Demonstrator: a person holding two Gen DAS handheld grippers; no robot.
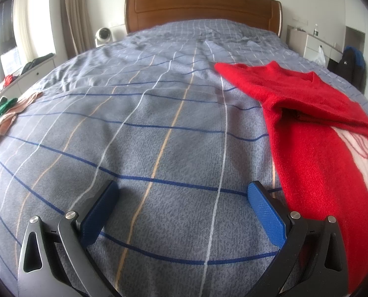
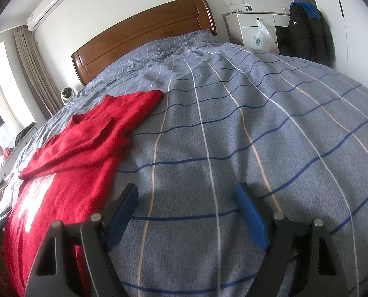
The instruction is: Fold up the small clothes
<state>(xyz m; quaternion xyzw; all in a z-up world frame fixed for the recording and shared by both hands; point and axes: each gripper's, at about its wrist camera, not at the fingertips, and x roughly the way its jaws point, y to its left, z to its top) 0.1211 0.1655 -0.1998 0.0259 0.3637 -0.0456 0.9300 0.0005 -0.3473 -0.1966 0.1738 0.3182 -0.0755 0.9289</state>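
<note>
Red sweater [image 1: 315, 133] lies flat on the plaid bedspread [image 1: 159, 128], both sleeves already folded in across the chest, body not yet folded up, so I'd judge the job abt halfway. Key relation: the sweater sits between the two tools. From the L gripper [image 1: 182, 210] it lies at 2 to 3 o'clock, its near side edge just beside the right-hand blue pad; from the R gripper [image 2: 186, 212] the same sweater [image 2: 67, 163] lies at 9 to 10 o'clock, its side edge just beside the left-hand pad there. Long axis runs hem-near, collar-far, roughly 6 to 12 toward the headboard [image 1: 201, 10], i.e. abt parallel to both tools' pointing line. Neither hand looks clearly nearer; each has its own side of the hem, which I can't see in either view. Both tools are released: jaws spread wide, nothing but bare bedspread between the pads, no cloth touched. Next move prob. needs each tool to shift inward toward the hem corners, then lift toward the collar. View diffs: L wrist shows the white chest graphic and the open cuff mouth of the top sleeve, plus a green and peach clothes pile [image 1: 3, 116] at 9 o'clock on the bed edge; R wrist shows the sleeve overlap from the other side and a dark jacket [image 2: 305, 29] hanging at 1 o'clock.
</note>
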